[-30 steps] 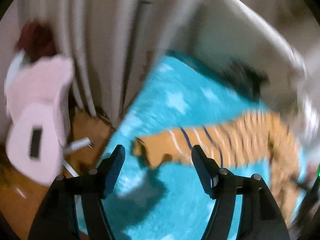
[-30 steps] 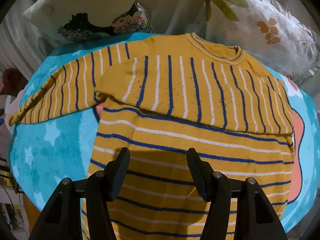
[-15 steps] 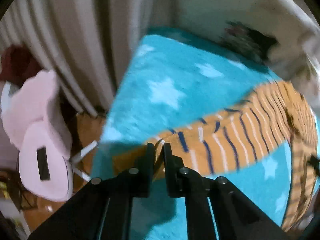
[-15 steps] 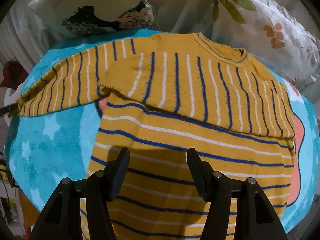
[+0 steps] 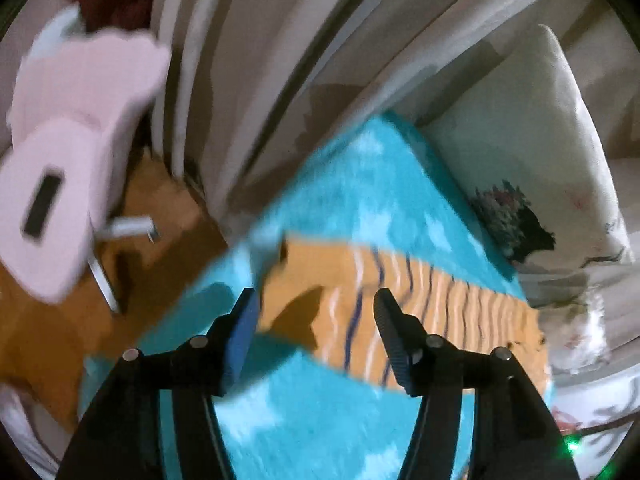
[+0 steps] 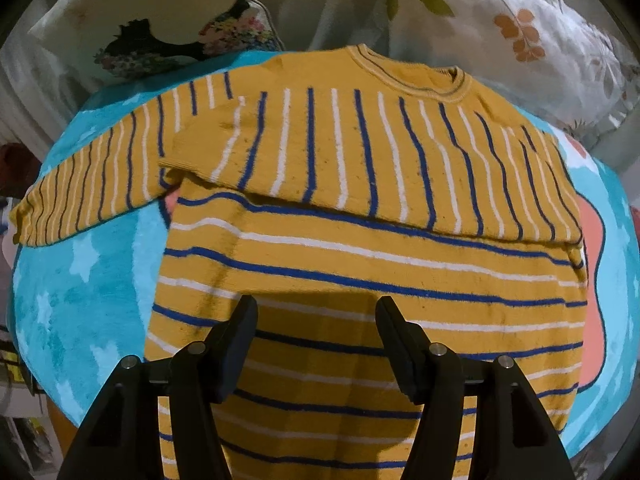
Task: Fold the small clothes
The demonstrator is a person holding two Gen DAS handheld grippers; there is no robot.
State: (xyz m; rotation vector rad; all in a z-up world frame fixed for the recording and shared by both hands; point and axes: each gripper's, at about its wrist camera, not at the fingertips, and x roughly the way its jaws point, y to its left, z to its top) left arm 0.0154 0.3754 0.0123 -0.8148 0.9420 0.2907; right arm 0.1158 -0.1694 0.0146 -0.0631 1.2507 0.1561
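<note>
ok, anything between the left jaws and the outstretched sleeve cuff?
Nothing visible. The left gripper is open with the sweater's outstretched sleeve lying flat on the blue blanket just ahead; only bare blanket around it. The view is motion-blurred, so small items could be missed.

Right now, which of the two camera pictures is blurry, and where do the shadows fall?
Left wrist view: motion-smeared, the striped sleeve and pink chair soft. Right wrist view: sharp, with fisheye bending at the edges, and the right gripper throws a dark shadow on the yellow sweater.
</note>
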